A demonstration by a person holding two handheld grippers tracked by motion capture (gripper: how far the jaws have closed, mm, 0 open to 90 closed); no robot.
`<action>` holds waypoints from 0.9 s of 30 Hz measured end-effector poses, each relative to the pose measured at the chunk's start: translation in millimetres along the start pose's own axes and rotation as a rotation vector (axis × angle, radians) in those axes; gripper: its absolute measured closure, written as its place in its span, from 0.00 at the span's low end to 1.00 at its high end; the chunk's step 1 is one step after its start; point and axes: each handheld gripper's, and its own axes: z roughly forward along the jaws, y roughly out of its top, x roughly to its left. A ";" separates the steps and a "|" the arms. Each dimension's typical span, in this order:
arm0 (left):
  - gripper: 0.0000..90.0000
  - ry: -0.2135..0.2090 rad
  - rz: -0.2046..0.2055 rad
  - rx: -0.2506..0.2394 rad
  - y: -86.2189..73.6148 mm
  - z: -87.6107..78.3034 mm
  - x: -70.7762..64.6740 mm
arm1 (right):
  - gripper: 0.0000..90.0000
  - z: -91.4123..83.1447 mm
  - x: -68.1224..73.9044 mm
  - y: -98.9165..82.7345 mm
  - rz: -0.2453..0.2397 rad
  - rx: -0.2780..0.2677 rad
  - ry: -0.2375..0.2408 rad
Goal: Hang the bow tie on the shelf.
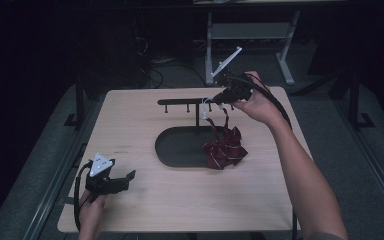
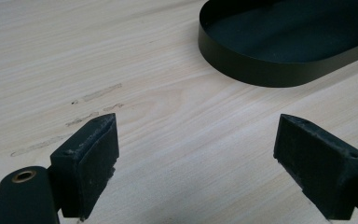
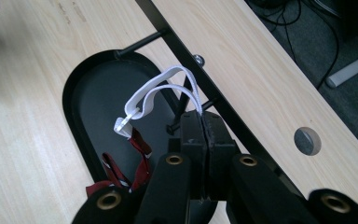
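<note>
We hold the white loop (image 3: 161, 88) in our right gripper (image 3: 205, 133), jaws closed on it, just beside the pegs of the black rack (image 1: 180, 102). From the loop a dark red tie (image 1: 225, 150) hangs down, its bulk heaped at the right end of the oval tray (image 1: 172, 147); the rest of the tray is bare. Our left gripper (image 2: 196, 154), jaws open and empty, rests on the worktop (image 1: 145, 200) well apart. We judge the right hand nearer for hooking the loop over a peg.
</note>
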 end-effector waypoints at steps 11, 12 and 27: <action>0.15 -0.002 0.001 0.003 0.2 -0.1 -0.9 | 0.98 10.5 -7.4 -2.7 0.023 0.017 -0.003; 0.15 -0.002 0.003 0.004 0.2 -0.2 -0.9 | 0.98 11.3 -7.8 -3.0 0.024 0.019 -0.006; 0.15 -0.002 0.002 0.004 -0.2 -0.4 -0.4 | 0.97 18.3 -12.6 -6.2 0.050 0.035 -0.007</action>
